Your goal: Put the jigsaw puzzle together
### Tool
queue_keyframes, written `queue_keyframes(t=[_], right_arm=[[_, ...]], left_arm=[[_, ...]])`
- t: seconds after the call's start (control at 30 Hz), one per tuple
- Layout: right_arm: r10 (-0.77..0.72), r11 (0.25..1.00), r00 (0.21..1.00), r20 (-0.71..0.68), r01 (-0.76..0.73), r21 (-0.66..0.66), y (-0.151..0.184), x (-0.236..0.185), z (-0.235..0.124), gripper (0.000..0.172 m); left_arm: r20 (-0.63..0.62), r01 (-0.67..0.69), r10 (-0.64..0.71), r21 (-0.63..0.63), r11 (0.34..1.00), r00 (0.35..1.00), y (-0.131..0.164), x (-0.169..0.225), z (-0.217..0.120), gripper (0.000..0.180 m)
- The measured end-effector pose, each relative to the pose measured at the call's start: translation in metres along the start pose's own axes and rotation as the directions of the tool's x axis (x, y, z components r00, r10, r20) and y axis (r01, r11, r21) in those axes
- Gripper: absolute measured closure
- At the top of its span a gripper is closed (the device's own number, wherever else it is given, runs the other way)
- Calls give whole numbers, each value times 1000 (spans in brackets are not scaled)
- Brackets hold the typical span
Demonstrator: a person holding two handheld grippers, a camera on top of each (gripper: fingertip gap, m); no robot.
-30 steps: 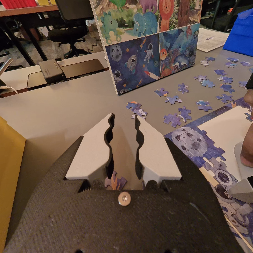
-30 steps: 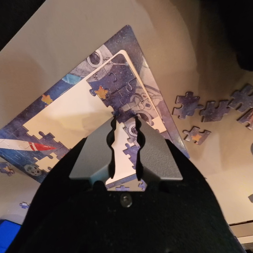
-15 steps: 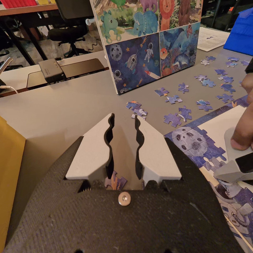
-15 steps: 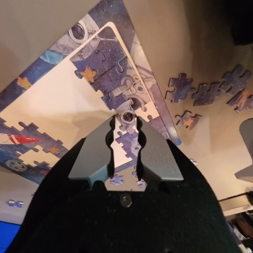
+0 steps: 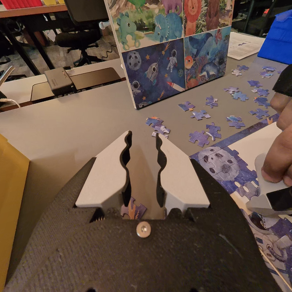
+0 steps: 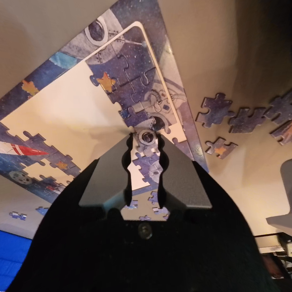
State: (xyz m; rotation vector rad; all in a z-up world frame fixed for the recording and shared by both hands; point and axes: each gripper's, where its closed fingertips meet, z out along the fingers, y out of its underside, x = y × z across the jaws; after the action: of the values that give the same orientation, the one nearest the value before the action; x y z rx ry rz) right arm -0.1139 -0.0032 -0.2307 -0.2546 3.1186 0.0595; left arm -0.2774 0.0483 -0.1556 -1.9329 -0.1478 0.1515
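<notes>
Right tool (image 6: pixel 144 137) grips a grey porthole-printed cardboard puzzle piece (image 6: pixel 146 142) over the blue-bordered puzzle tray (image 6: pixel 186 126); left tool (image 5: pixel 143 134) part-open, holding nothing, above the grey bench (image 5: pixel 79 129).

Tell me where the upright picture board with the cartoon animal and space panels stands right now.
In the left wrist view, the upright picture board stands on the grey table, ahead and slightly right of the left tool, behind the loose purple puzzle pieces.

Puzzle tray (image 5: pixel 246 148) is lying on counter (image 5: pixel 79 126) at right w/ loose pieces (image 5: pixel 199 138) sitting btwn it & box (image 5: pixel 173 52) standing behind, left tool (image 5: pixel 143 134) hovering left of tray, right tool (image 6: pixel 145 135) over tray.
</notes>
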Motion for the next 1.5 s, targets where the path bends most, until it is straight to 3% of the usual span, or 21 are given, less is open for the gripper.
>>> queue_keyframes(t=[0.3, 0.33, 0.4, 0.9, 1.5], right_arm=[[18, 999, 1000, -24, -17, 30, -2, 2, -11, 143], [15, 999, 999, -33, -14, 35, -2, 2, -12, 158], [16, 999, 999, -48, -13, 49, -4, 4, -15, 162], [33, 998, 999, -20, -32, 62, -6, 15, -1, 135], [55, 995, 998, -42, -52, 82, -10, 8, -13, 140]], left_arm=[[-2, 0, 0, 0, 1000, 1000, 0, 0, 0, 152], [-1, 0, 0, -1, 1000, 1000, 0, 0, 0, 152], [-1, 0, 0, -3, 1000, 1000, 0, 0, 0, 151], [-1, 4, -4, -3, 1000, 1000, 0, 0, 0, 151], [-5, 5, -5, 2, 1000, 1000, -1, 0, 0, 151]])
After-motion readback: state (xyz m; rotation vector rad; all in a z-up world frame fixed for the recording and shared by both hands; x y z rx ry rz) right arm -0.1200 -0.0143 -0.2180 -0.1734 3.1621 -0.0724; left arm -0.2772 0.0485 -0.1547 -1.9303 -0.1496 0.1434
